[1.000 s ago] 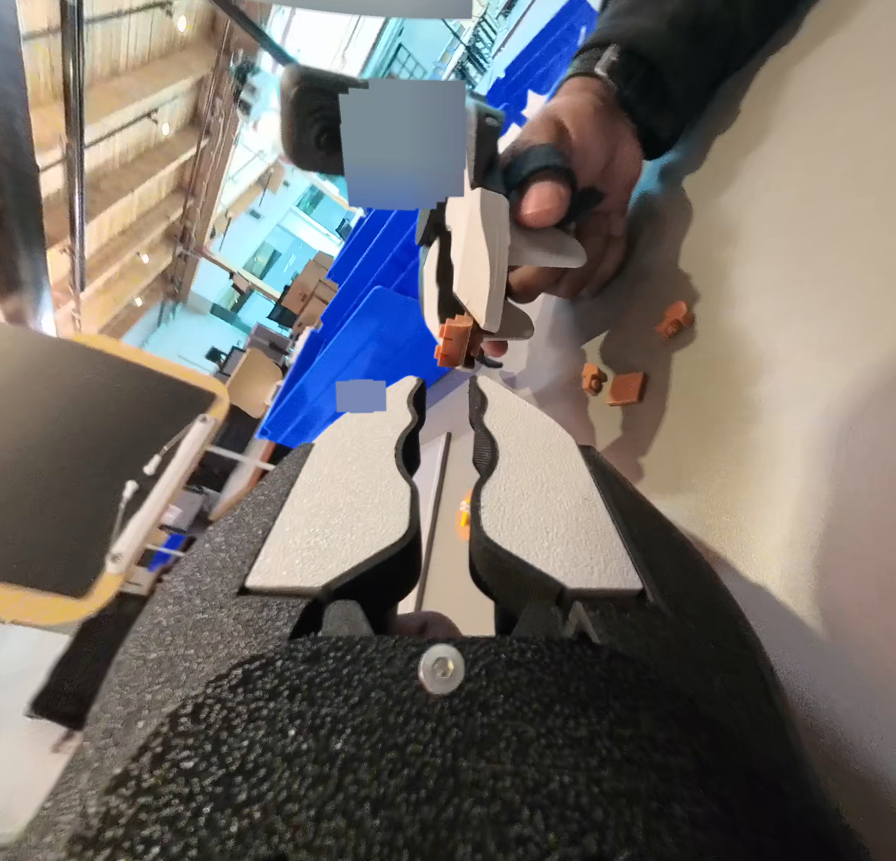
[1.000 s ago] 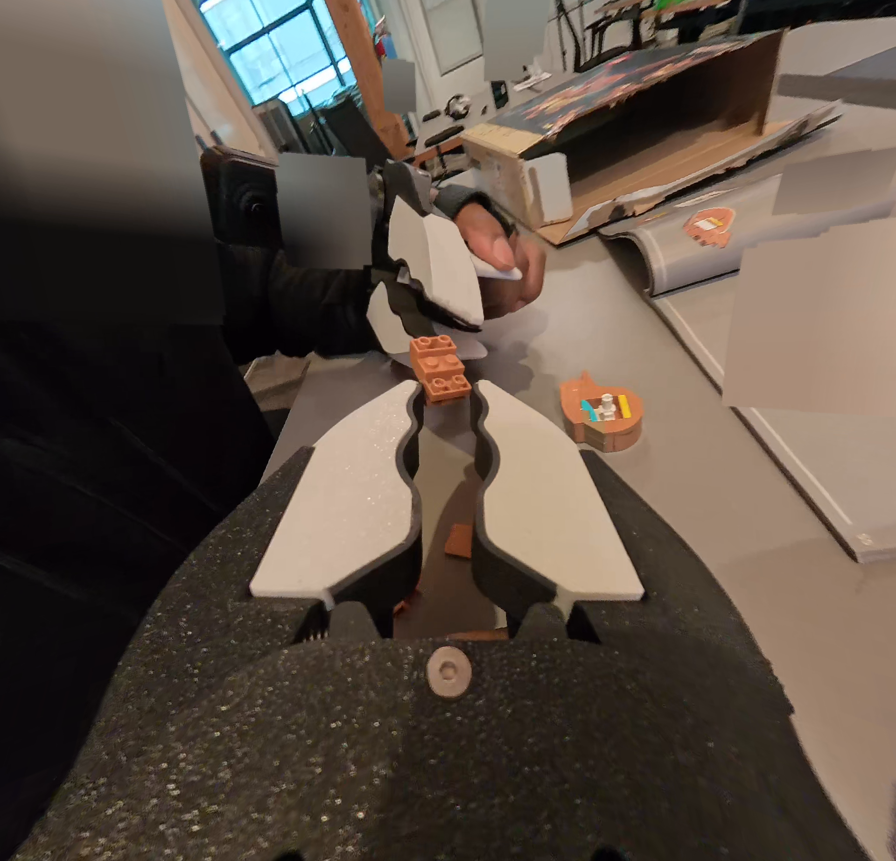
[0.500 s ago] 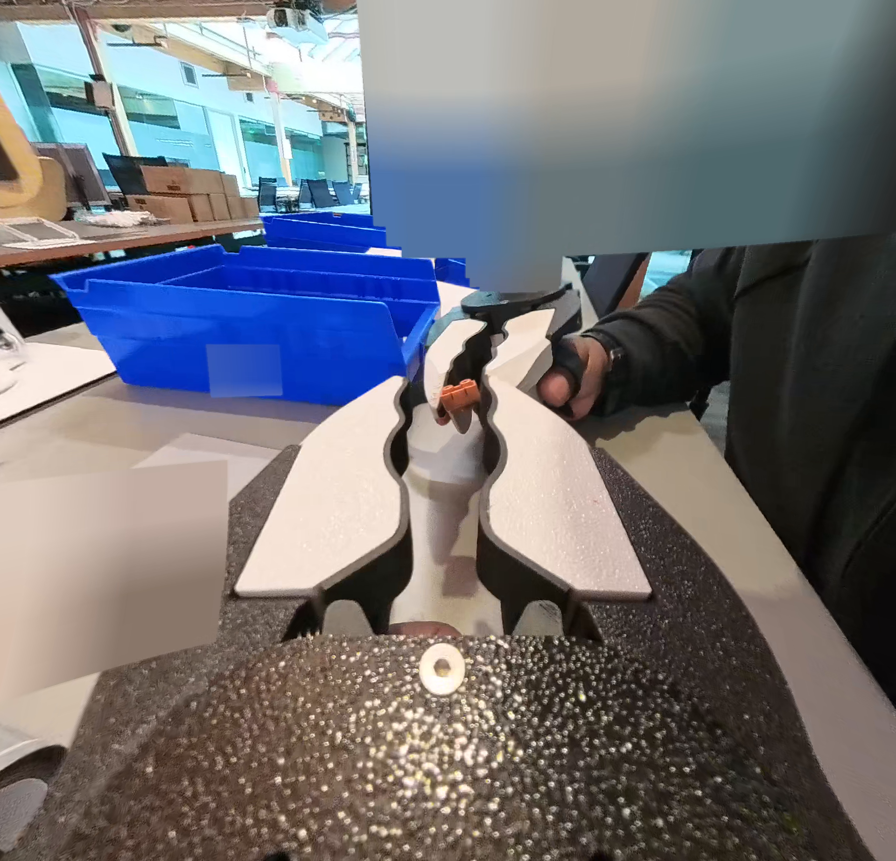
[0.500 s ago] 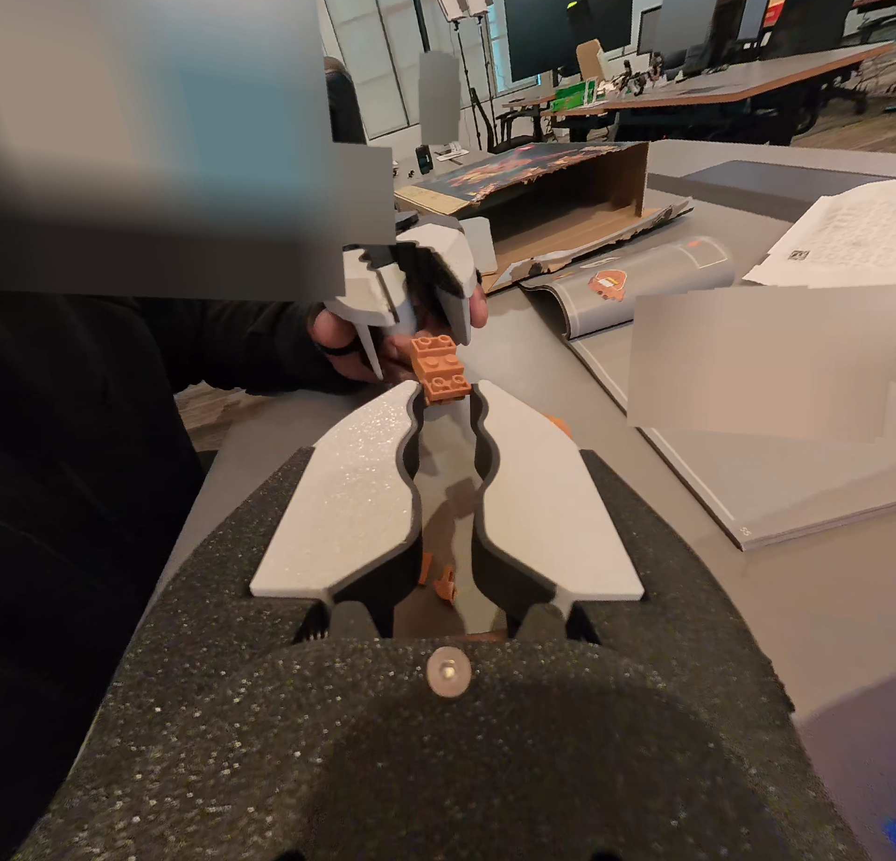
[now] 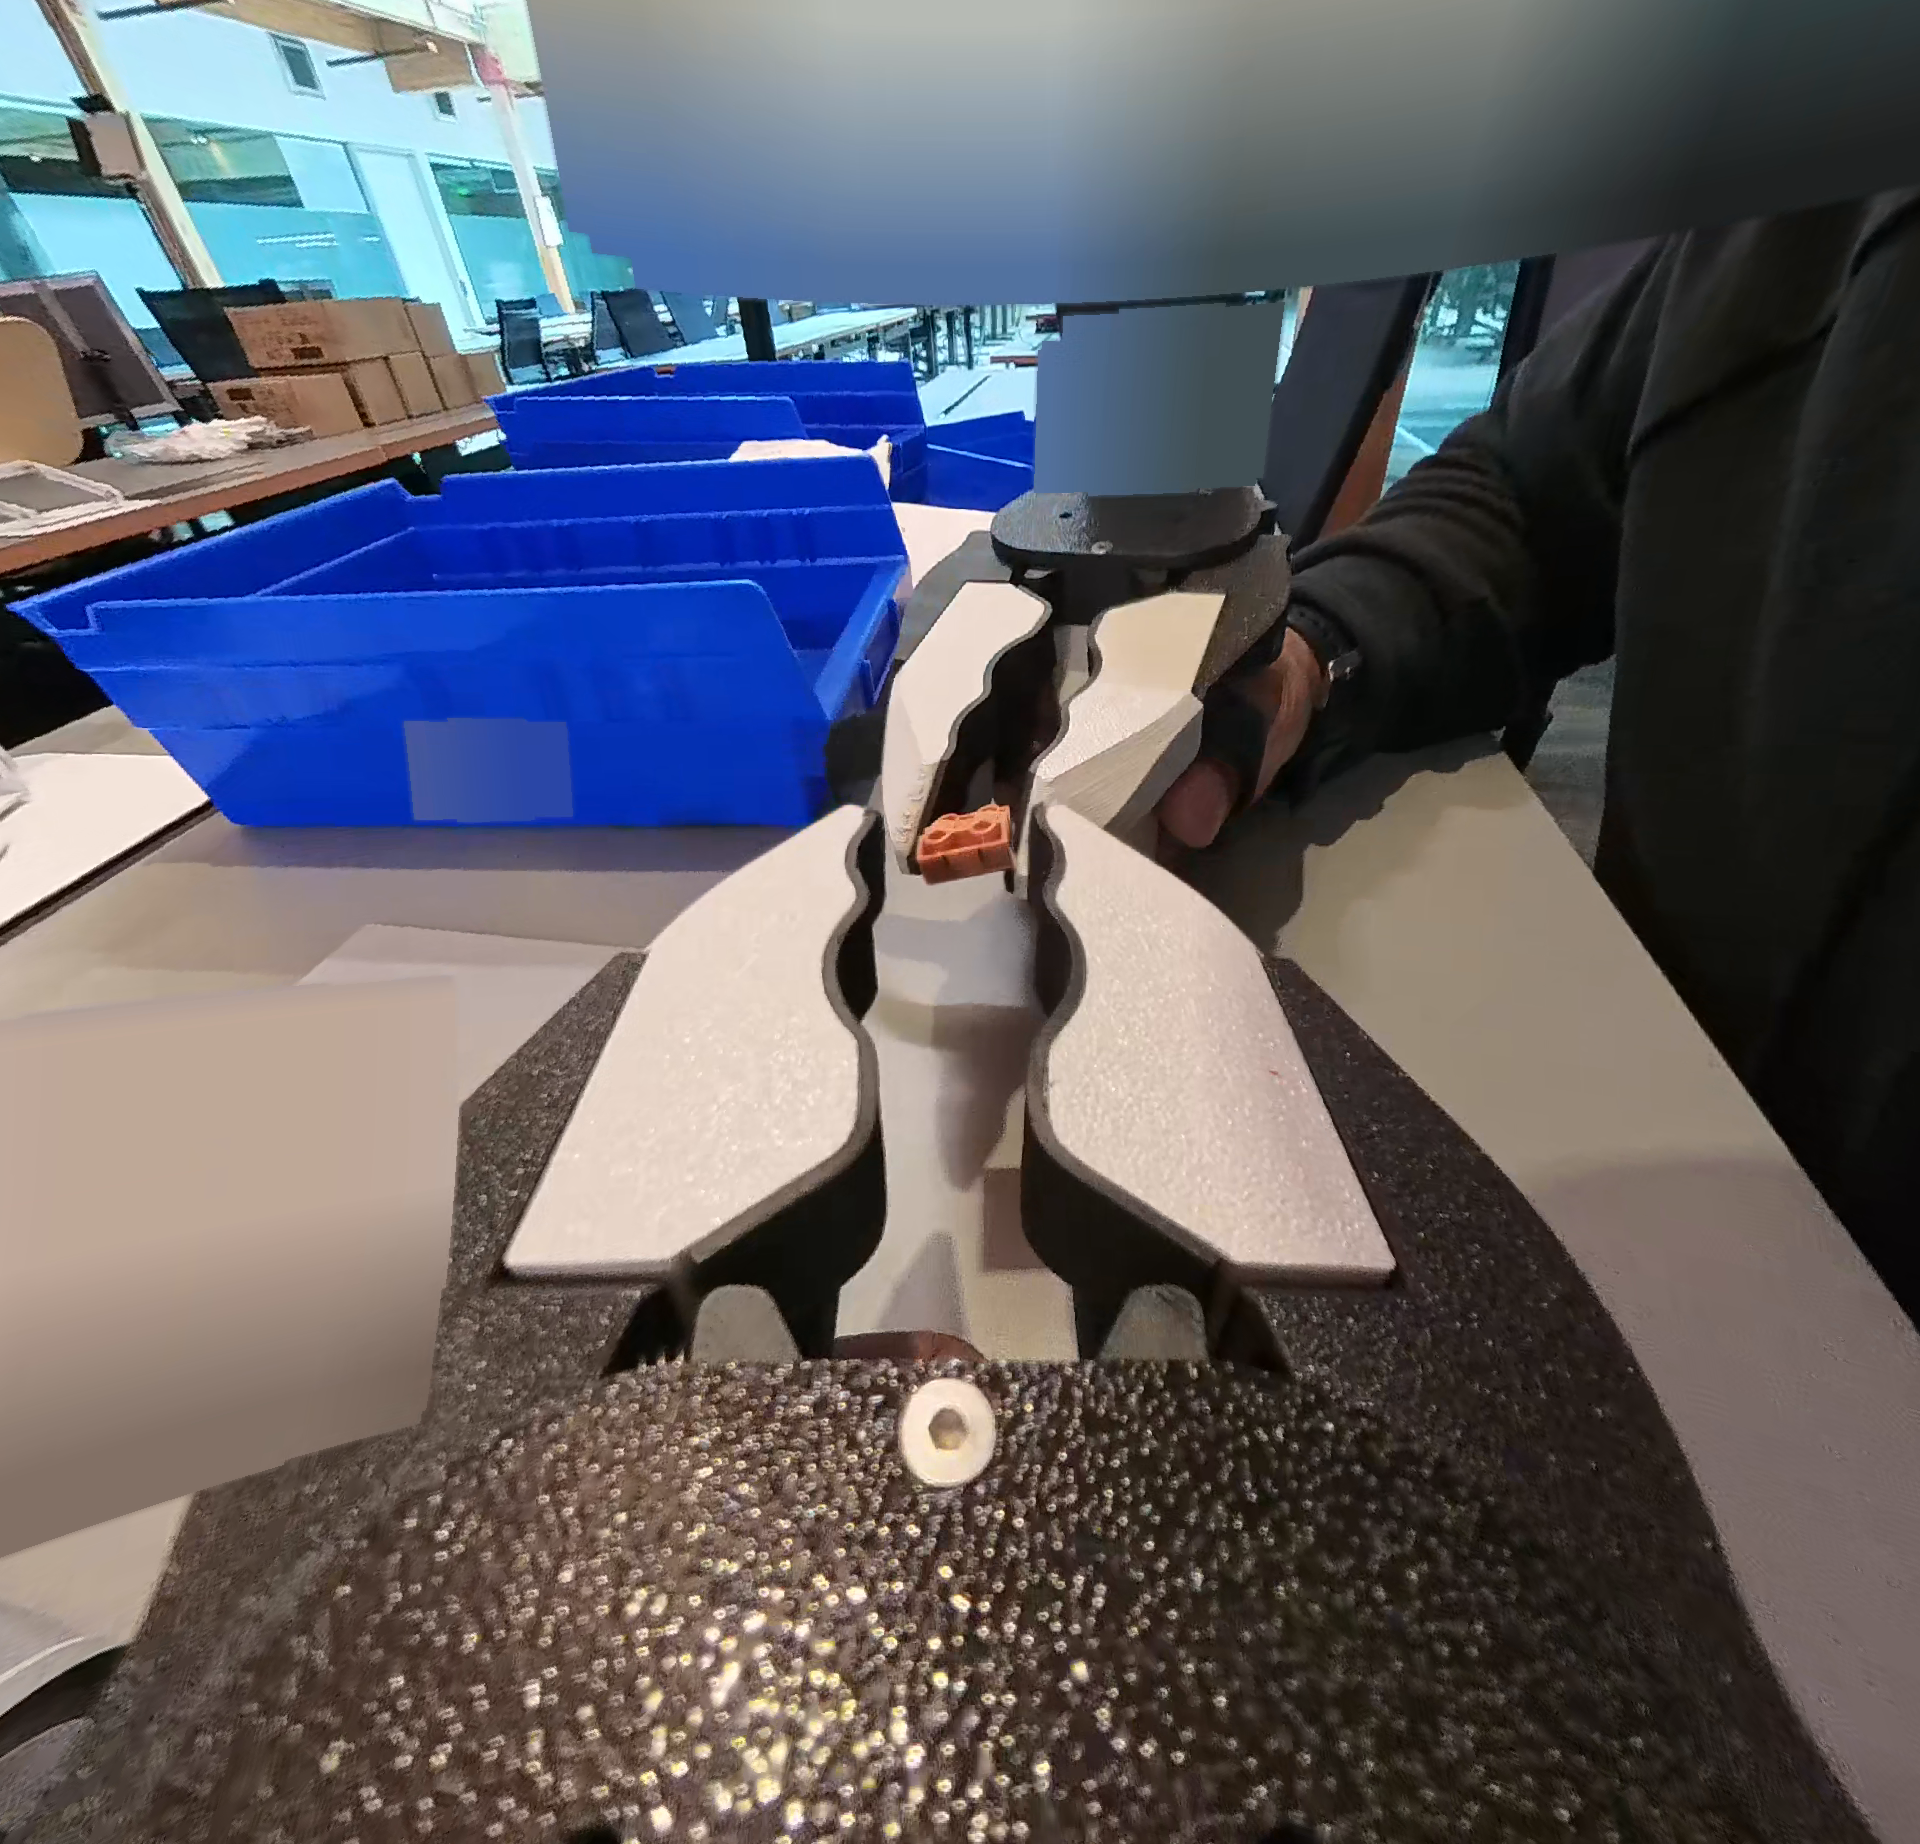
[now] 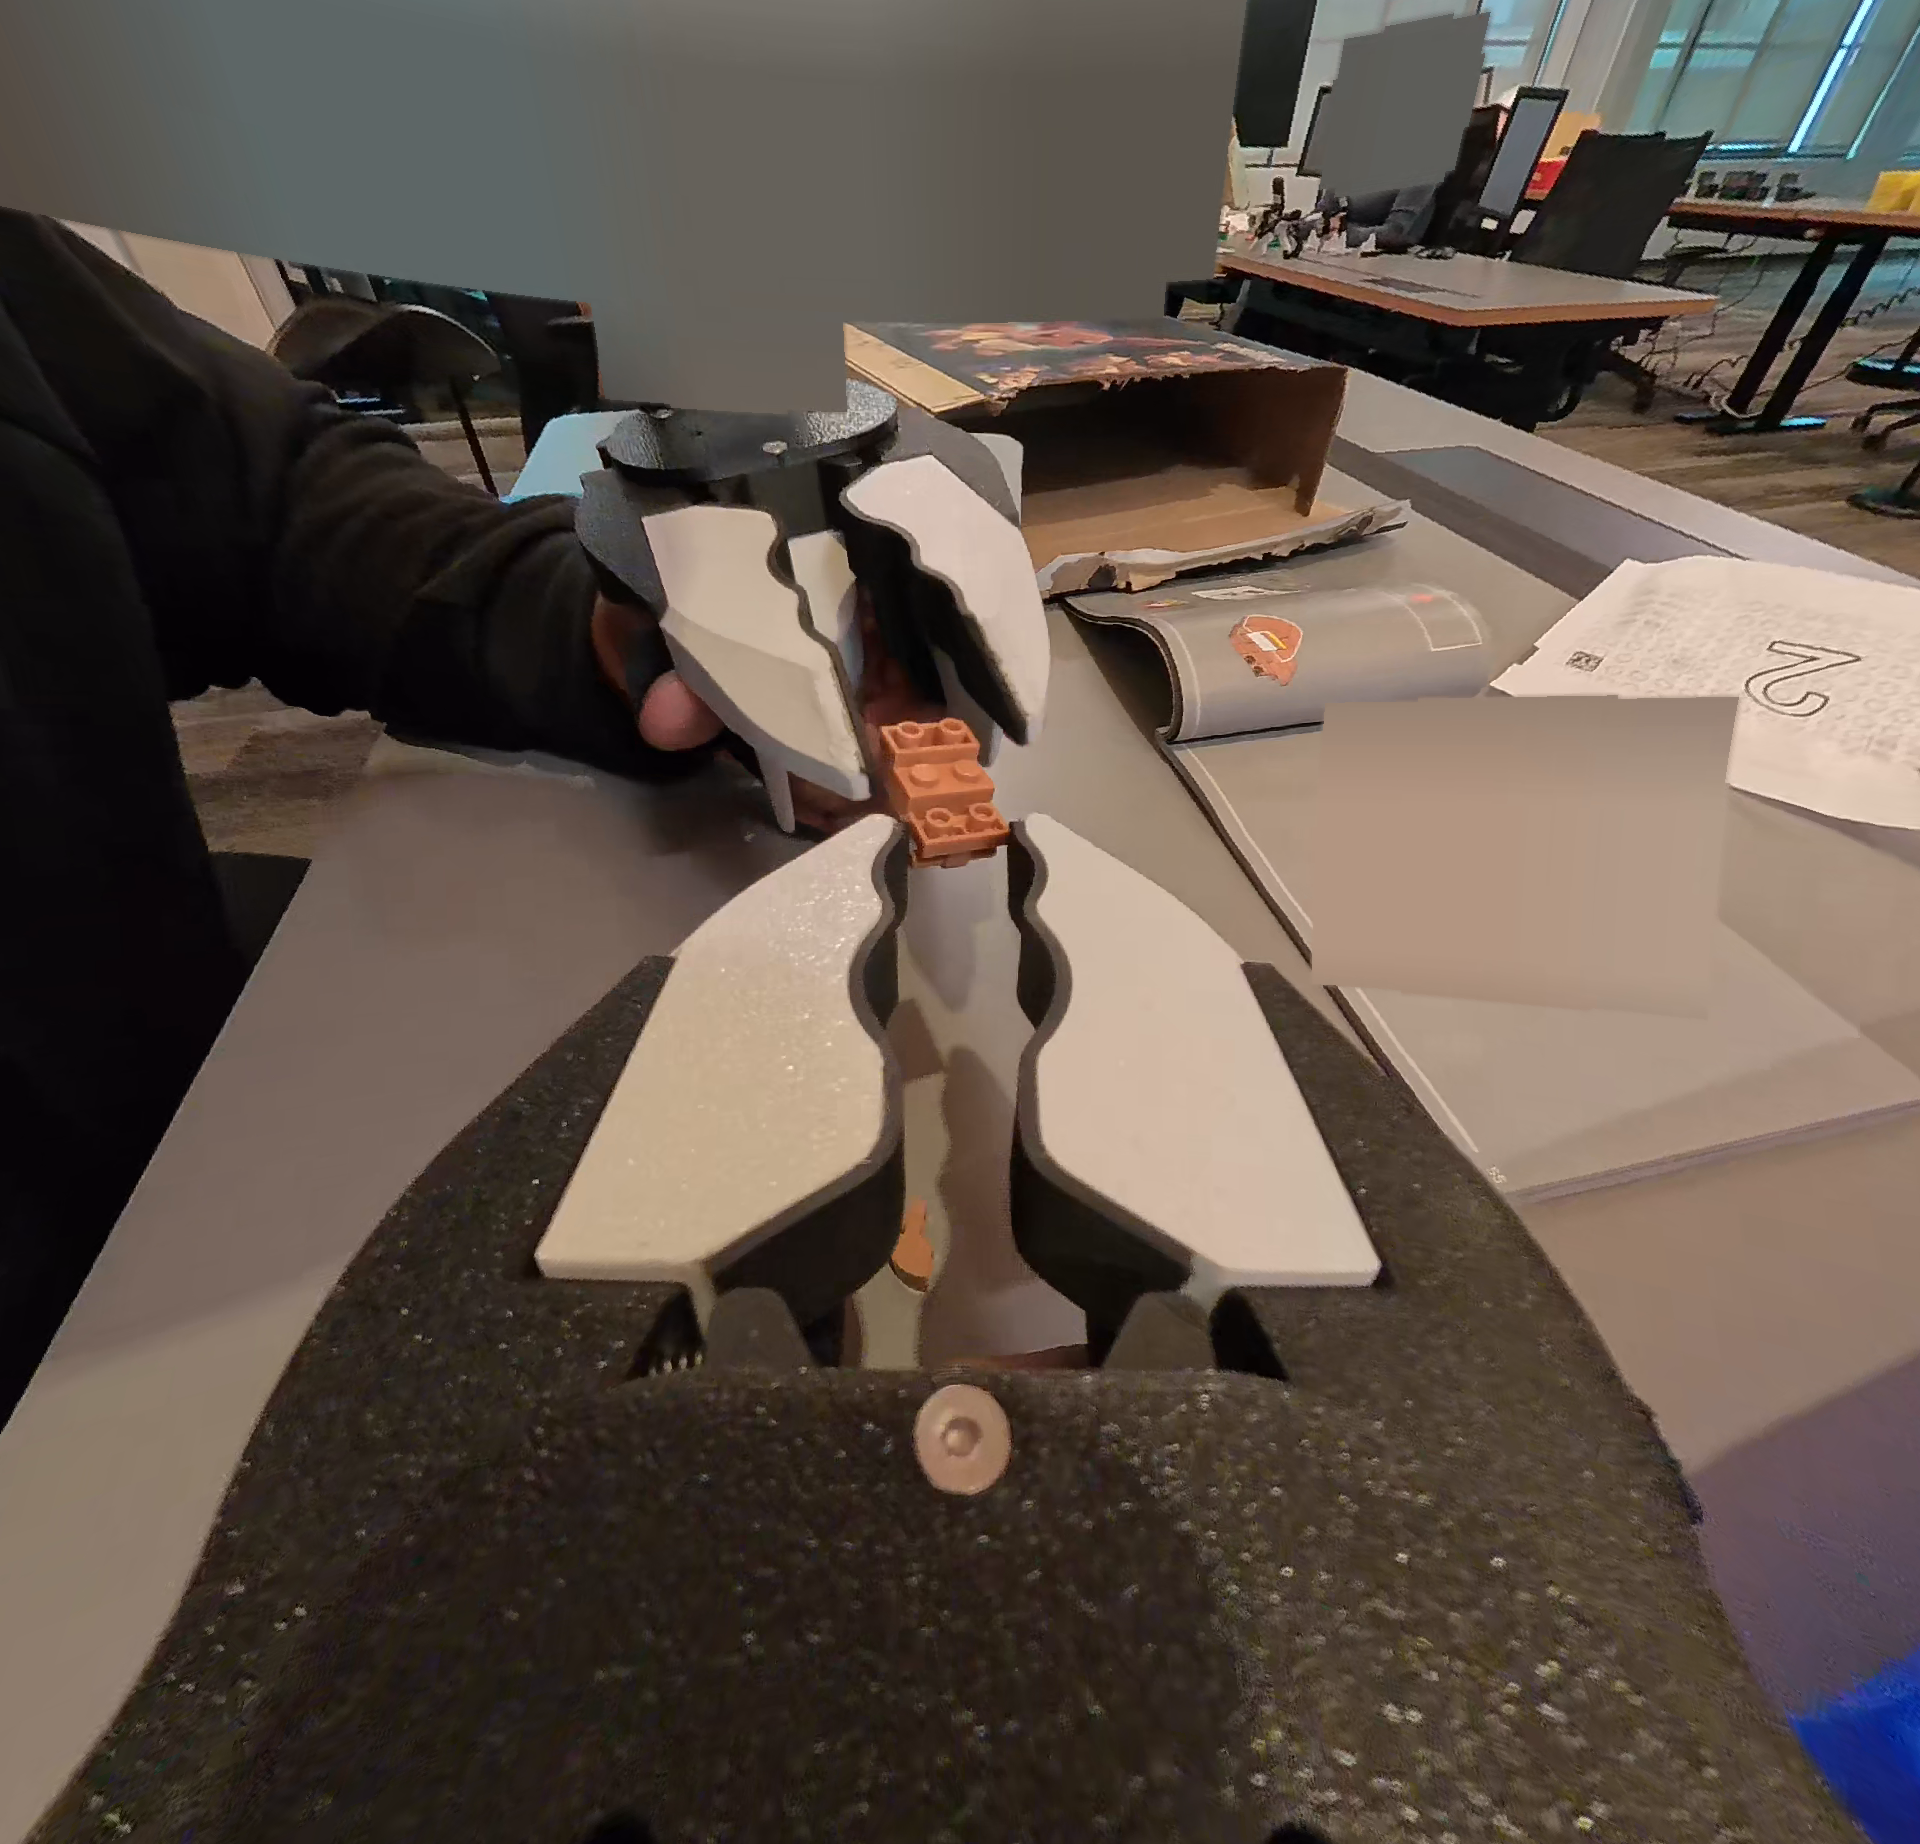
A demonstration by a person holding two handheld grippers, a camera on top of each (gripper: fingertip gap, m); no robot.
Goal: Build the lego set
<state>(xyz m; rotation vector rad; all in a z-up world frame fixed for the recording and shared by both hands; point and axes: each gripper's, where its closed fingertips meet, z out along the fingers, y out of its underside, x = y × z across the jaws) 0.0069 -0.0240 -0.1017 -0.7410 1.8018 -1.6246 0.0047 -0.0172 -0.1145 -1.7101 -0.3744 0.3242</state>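
Finding 1. My right gripper (image 6: 958, 833) is closed on a short stack of orange studded plastic bricks (image 6: 940, 786). Both white fingertips (image 6: 862, 859) press the sides of the stack's near brick. The stack points forward, clear of the grey worktop (image 6: 468, 911), above the side nearest the edge where I stand.

Finding 2. My left gripper (image 5: 956, 823) faces the right one tip to tip. Its jaws stand moderately apart and grip nothing. Seen from the right wrist, its fingers (image 6: 790, 693) flank the far brick of the stack. I cannot tell whether either pad touches that brick. The left wrist view shows the end of the stack (image 5: 964, 844) between the right gripper's tips, just beyond my own.

Finding 3. My right hand (image 5: 1236, 745) and left hand (image 6: 665, 693) each hold their tool above the worktop.

Finding 4. Surroundings:
- A small loose orange piece (image 6: 914, 1249) lies on the worktop beneath the right gripper.
- A torn brown cardboard box (image 6: 1174, 444) lies open toward the far edge.
- A curled grey instruction booklet (image 6: 1330, 651) lies beside the box.
- White printed sheets (image 6: 1766, 651) lie beside the booklet.
- Blue plastic bins (image 5: 468, 672) stand on the opposite side of the worktop, well apart from both grippers.
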